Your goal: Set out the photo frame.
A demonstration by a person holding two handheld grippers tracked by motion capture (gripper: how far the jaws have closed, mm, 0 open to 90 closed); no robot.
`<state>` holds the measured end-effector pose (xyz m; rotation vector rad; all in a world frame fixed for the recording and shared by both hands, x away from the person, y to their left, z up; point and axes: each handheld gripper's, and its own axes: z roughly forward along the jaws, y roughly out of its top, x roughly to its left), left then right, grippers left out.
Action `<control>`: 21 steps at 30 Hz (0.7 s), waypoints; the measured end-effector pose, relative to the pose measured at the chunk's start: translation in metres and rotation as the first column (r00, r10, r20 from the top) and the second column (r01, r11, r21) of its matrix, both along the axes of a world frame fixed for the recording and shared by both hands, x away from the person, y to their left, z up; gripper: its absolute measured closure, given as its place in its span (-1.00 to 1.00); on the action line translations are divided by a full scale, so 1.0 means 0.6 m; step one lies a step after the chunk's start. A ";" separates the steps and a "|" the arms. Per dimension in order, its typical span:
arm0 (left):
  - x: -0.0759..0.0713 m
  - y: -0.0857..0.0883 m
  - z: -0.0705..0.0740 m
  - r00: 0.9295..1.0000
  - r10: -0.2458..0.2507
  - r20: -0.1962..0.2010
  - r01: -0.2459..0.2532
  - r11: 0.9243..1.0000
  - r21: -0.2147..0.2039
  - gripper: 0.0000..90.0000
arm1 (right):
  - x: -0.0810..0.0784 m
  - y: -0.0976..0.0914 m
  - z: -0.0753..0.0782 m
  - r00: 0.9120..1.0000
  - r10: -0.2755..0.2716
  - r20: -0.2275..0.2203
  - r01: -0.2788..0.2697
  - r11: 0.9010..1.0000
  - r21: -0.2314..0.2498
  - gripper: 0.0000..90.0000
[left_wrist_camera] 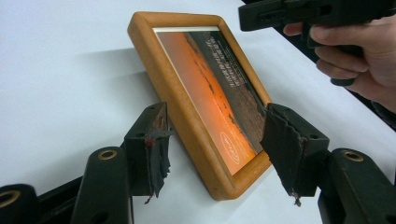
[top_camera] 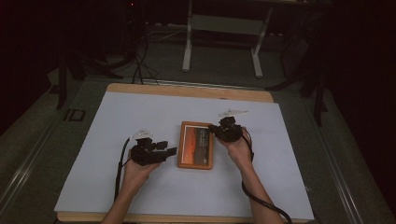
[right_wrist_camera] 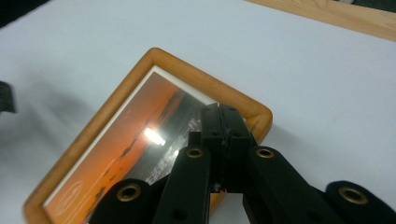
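Picture frame (top_camera: 196,145) lying mid-bench, long axis running away from me. Left claw (left_wrist_camera: 212,140) spread, straddling near corner, not gripping. Right claw (right_wrist_camera: 223,122) clenched empty, hovering over far right corner, nearer.

A dim lab: paper-covered bench (top_camera: 140,112), floor cables (top_camera: 140,65), desk frame (top_camera: 224,32).

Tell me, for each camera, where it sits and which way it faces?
High view: above the person's side, facing forward and down on the white-covered table; forearms, both tools.
Left gripper view: on the left tool, facing the orange wooden picture frame; open jaws.
Right gripper view: on the right tool, above the frame; shut jaws.
All share the frame.
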<state>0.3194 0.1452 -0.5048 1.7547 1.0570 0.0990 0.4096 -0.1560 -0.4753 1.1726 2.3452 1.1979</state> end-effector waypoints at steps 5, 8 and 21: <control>0.001 -0.004 -0.003 1.000 0.002 -0.008 -0.002 1.000 0.003 -0.07 | 0.015 0.010 -0.009 1.000 -0.023 -0.018 0.022 1.000 -0.012 1.00; 0.001 -0.007 -0.004 1.000 -0.004 -0.010 0.004 1.000 0.007 -0.09 | 0.018 0.012 -0.013 0.999 -0.028 -0.021 0.028 1.000 -0.012 1.00; -0.001 -0.029 -0.008 1.000 -0.005 0.000 0.005 0.996 0.086 -0.16 | 0.024 0.015 -0.022 0.999 -0.044 -0.021 0.044 0.999 -0.024 1.00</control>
